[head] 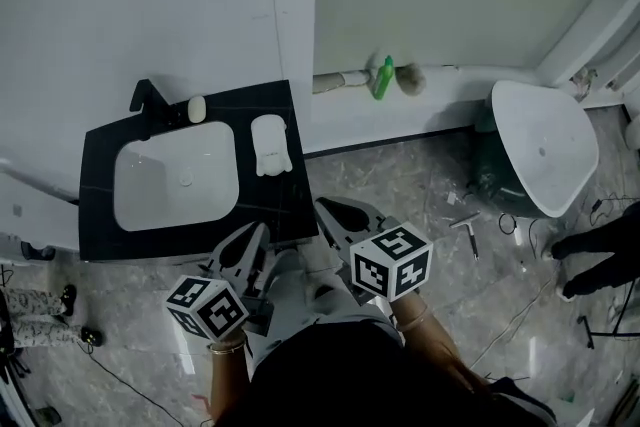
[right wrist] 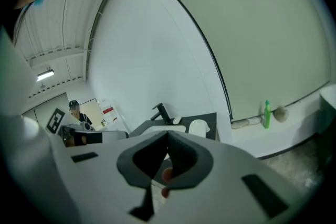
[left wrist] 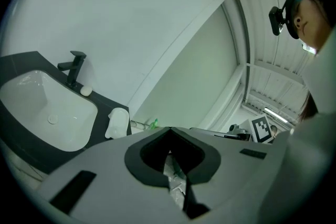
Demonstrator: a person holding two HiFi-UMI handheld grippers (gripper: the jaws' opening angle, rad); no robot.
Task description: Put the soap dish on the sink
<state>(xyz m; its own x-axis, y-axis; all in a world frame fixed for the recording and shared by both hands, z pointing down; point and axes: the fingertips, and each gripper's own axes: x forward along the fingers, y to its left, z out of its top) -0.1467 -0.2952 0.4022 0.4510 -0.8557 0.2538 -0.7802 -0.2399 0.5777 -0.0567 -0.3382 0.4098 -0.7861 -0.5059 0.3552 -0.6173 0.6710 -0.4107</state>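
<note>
Head view of a bathroom, with both gripper views. The soap dish, white and oblong, lies flat on the black countertop just to the right of the white sink, apart from both grippers. A black faucet stands at the back edge of the sink, with a small white rounded object, possibly a bar of soap, just beside it.

The left gripper and the right gripper are held low, close to the person's body and short of the countertop's front edge. Each has its jaws brought together at the tips with nothing between them.

A green bottle stands on the ledge at the foot of the wall, well to the right of the sink.
</note>
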